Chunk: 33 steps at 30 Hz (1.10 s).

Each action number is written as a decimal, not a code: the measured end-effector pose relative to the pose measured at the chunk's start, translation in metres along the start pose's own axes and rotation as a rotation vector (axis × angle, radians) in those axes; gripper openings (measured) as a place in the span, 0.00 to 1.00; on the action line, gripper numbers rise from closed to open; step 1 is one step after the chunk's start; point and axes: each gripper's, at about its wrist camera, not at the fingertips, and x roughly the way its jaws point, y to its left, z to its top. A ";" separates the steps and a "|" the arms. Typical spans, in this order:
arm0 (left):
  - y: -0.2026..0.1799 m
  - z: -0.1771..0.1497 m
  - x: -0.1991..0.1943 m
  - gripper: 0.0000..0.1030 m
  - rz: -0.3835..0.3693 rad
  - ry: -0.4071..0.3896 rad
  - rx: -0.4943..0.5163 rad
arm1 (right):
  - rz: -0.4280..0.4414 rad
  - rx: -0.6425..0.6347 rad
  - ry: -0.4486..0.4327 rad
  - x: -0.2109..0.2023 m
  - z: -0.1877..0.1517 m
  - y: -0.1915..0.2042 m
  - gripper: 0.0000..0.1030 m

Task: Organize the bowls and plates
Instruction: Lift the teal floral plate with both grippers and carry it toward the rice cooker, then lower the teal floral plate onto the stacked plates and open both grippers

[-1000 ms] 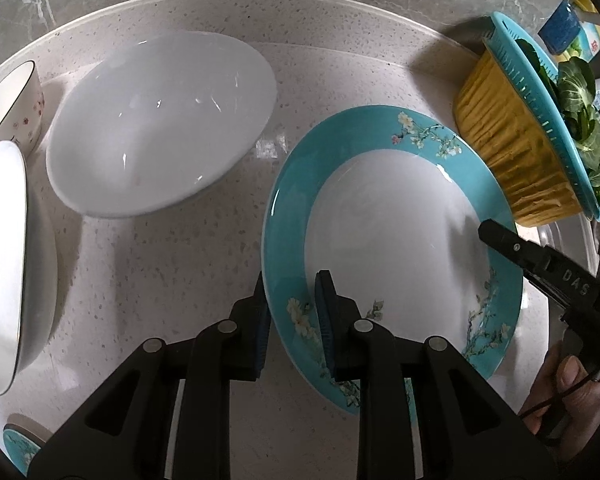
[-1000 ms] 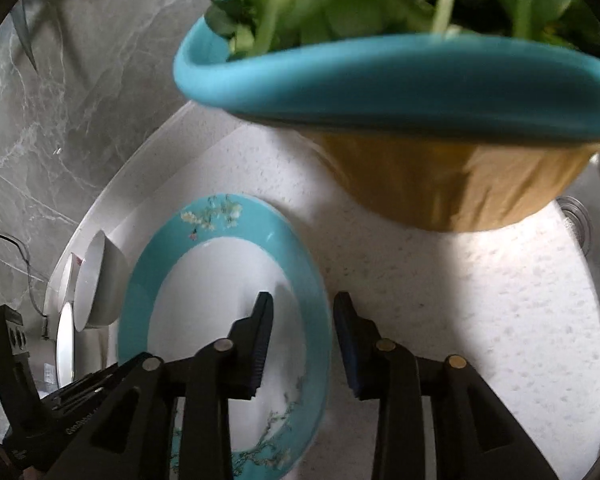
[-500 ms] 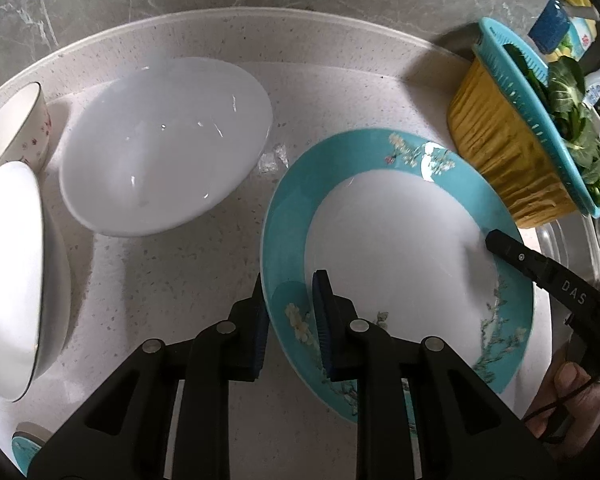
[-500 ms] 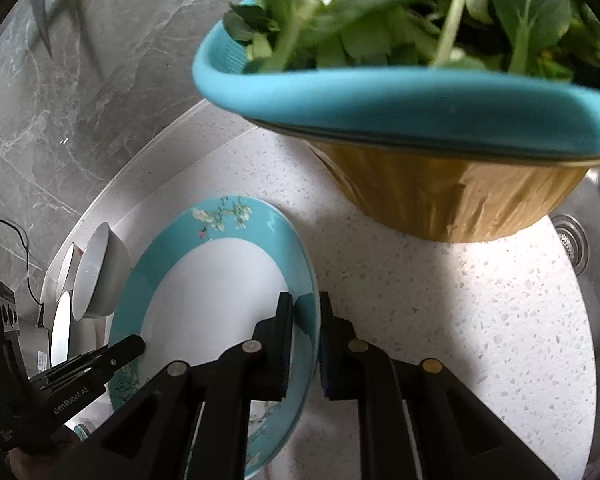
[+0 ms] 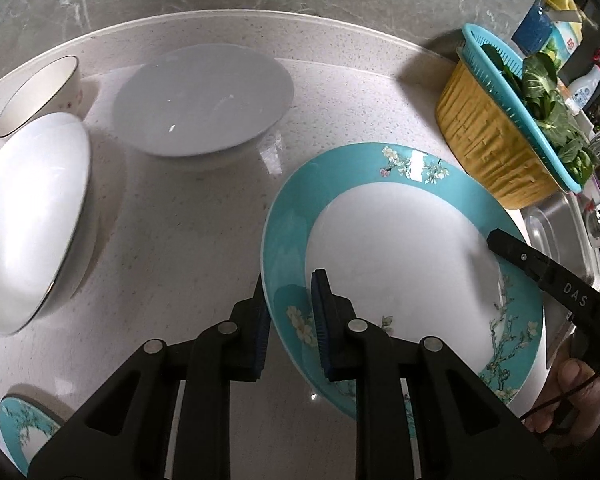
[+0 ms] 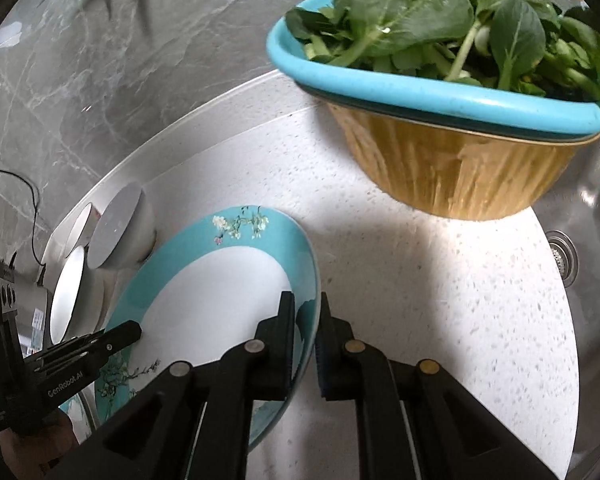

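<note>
Two teal-rimmed plates (image 5: 400, 240) (image 5: 24, 432), three white bowls (image 5: 204, 100) (image 5: 28, 220) (image 5: 40, 92), one basket of greens (image 5: 512, 128) at two o'clock, two sets of tongs (image 5: 290, 328) (image 6: 305, 340).

You are looking at a round ceramic plate (image 5: 396, 264) showing a white centre, a turquoise rim and pale blossom sprigs. The ribbed plastic basin (image 6: 452, 168) is showing mustard yellow, its colander (image 6: 420, 92) turquoise. The speckled stone countertop (image 5: 188, 216) is reading off-white.

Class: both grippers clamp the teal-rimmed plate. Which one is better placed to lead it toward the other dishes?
Left, probably. The left gripper clamps the teal-rimmed plate on the side facing the white bowls.
</note>
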 end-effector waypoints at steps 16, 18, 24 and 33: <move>0.062 -0.067 -0.127 0.15 0.066 -0.160 -0.124 | 0.131 -0.225 -0.068 -0.044 -0.026 0.099 0.12; 0.076 -0.079 -0.142 0.15 0.085 -0.171 -0.156 | 0.168 -0.263 -0.061 -0.044 -0.032 0.120 0.12; 0.126 -0.132 -0.190 0.16 0.155 -0.194 -0.268 | 0.264 -0.380 -0.030 -0.042 -0.058 0.179 0.12; 0.188 -0.211 -0.225 0.16 0.246 -0.181 -0.399 | 0.357 -0.512 0.065 -0.021 -0.106 0.241 0.12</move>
